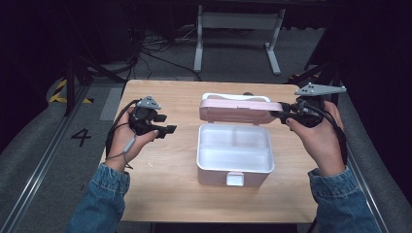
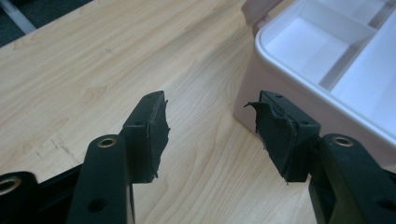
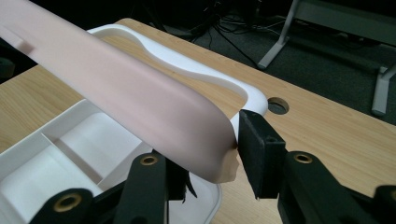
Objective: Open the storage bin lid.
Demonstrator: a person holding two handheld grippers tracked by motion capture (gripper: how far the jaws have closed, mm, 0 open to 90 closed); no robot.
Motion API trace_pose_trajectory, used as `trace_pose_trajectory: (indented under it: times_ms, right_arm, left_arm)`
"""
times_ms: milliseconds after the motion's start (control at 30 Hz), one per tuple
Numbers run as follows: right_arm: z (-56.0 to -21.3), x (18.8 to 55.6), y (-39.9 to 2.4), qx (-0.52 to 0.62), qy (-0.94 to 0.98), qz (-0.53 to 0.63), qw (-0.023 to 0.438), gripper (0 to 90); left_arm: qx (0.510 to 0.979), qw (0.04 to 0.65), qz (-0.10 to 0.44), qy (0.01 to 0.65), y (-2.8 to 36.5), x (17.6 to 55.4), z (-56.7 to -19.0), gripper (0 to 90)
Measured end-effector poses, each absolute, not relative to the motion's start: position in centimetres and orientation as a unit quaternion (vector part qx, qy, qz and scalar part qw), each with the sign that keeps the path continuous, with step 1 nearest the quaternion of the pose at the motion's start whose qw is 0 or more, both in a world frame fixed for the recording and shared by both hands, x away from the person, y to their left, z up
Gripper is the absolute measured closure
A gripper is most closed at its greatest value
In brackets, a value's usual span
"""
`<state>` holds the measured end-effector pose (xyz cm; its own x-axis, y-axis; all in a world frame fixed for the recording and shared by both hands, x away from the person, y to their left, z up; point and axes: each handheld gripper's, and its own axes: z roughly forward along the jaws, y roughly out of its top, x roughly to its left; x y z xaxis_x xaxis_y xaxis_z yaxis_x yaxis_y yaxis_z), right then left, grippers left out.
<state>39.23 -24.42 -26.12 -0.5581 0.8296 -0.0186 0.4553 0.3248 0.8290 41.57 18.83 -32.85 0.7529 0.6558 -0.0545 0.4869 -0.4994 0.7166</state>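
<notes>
Right gripper: jaws pinch the rounded corner of the smooth pink lid, tilted up over the white, partitioned box beneath. Left gripper: frayed rubber pads spread, empty; box wall just beyond its right-hand jaw, on wood-grain table.

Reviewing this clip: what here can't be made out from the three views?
- Right gripper, right gripper view: the pink lid covers its left pad, so contact there is hidden.
- Box, left gripper view: cut off by the right edge.
- Box's front latch, high view: too small to tell its state.
</notes>
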Motion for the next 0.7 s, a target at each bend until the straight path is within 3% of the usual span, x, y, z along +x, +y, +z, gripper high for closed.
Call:
trace_pose_trajectory:
  times_ms: [700]
  right_arm:
    - [-25.9,40.9,-23.9,0.433,0.766,0.403,0.250,71.8]
  left_arm:
    - [0.860,0.372,0.093,0.336,19.1,41.4,-35.8,44.6]
